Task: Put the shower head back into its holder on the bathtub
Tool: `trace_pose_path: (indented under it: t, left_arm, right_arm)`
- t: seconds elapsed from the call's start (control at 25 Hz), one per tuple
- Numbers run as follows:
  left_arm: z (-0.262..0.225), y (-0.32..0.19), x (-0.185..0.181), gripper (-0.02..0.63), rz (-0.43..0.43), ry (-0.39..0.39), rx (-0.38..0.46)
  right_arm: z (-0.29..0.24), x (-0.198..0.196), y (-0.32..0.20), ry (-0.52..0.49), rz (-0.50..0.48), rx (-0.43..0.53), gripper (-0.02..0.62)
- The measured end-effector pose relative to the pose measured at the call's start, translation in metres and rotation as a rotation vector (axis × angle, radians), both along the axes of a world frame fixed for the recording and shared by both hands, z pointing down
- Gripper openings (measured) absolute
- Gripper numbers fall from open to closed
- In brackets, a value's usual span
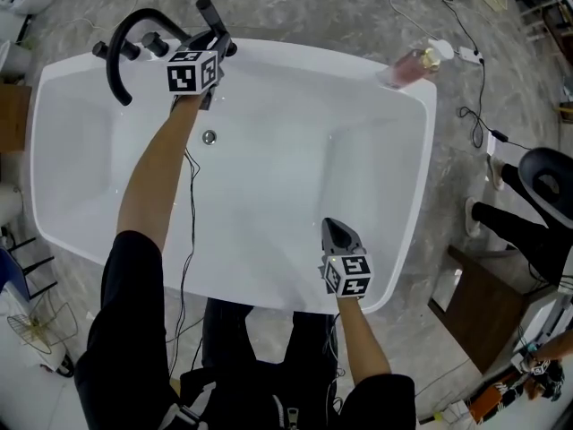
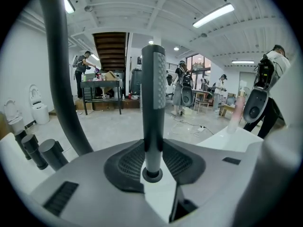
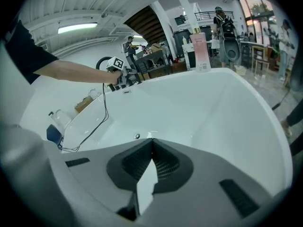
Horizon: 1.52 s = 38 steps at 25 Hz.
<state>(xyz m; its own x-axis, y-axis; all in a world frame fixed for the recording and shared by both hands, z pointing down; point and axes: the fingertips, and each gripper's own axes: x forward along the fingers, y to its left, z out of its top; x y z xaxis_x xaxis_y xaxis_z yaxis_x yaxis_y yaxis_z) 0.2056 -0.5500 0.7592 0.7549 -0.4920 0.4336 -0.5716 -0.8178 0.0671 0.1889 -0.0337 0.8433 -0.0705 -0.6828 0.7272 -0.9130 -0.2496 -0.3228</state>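
Observation:
The slim black shower head [image 2: 153,103] stands upright between the jaws of my left gripper [image 2: 152,152], which is shut on its handle. Its lower end meets a round black holder ring [image 2: 152,175] on the white bathtub rim [image 2: 227,138]. In the head view my left gripper [image 1: 213,47] is at the tub's far left corner, beside the curved black faucet [image 1: 121,47], with the shower head [image 1: 209,12] sticking up past it. My right gripper [image 1: 334,229] hangs shut and empty over the tub's near wall. In its own view the right gripper [image 3: 151,143] has its jaws together.
Two black faucet knobs [image 2: 40,150] stand left of the shower head. A pink bottle [image 1: 412,65] sits on the bathtub's [image 1: 269,186] far right corner. A round drain fitting [image 1: 209,137] is inside. Cables [image 1: 470,106], a seated person's legs [image 1: 515,222] and a brown stool [image 1: 483,307] are on the right.

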Motion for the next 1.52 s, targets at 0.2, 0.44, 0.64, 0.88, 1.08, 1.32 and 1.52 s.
trace_pose_path:
  t: [0.2,0.44,0.64,0.88,1.08,1.32,1.52]
  left_arm:
    - [0.019,0.008,-0.007,0.133,0.005,-0.049,-0.027]
    - [0.023,0.011,-0.016,0.135,-0.021,-0.045,-0.045]
    - [0.001,0.022,-0.029,0.134,-0.015,-0.019,-0.021]
    - [-0.027,0.069,-0.051,0.133,-0.003,-0.005,-0.050]
    - [-0.059,0.124,-0.069,0.065,0.037,-0.038,-0.051]
    - [-0.131,0.199,-0.102,0.038,0.043,0.053,-0.045]
    - [-0.180,0.269,-0.128,0.036,0.067,0.023,-0.015]
  right_arm:
    - [-0.001,0.001,0.001,0.000,0.005,0.004,0.008]
    - [-0.009,-0.004,-0.005,0.008,-0.004,0.023,0.008]
    - [-0.020,-0.011,-0.007,0.006,-0.009,0.038,0.008]
    - [-0.047,-0.015,-0.014,0.035,-0.047,0.072,0.008]
    - [-0.094,-0.010,-0.022,0.046,-0.072,0.119,0.008]
    - [-0.159,0.001,-0.031,0.092,-0.076,0.188,0.008]
    - [-0.214,-0.002,-0.032,0.116,-0.107,0.225,0.008]
